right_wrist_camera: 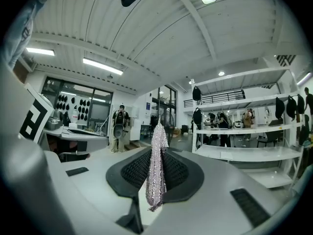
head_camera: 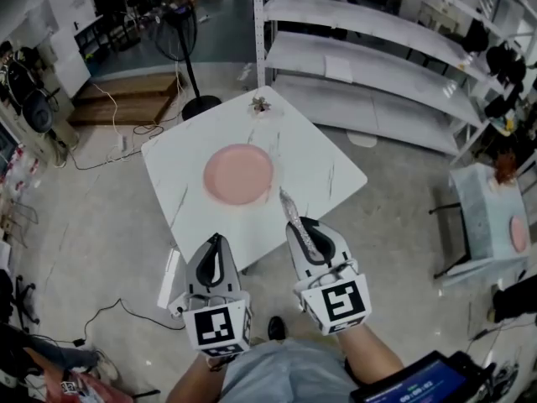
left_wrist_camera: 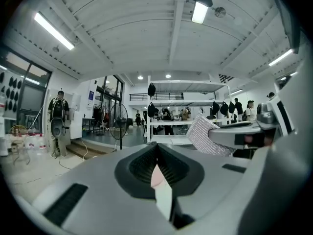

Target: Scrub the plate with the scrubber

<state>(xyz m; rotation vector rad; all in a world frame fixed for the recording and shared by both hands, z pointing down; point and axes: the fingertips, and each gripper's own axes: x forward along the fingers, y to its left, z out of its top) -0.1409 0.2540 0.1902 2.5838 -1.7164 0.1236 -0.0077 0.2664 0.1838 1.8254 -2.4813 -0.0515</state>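
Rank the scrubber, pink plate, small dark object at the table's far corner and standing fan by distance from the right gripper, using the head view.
1. The scrubber, clamped in the right gripper.
2. The pink plate, at the middle of the table, ahead and slightly left.
3. The small dark object, on the table's far corner.
4. The standing fan, beyond the table, far left.

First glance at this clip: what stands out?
A round pink plate sits at the middle of the white square table. The right gripper pinches a glittery silver mesh scrubber in its jaws, pointing toward the plate; the left gripper is shut and empty.
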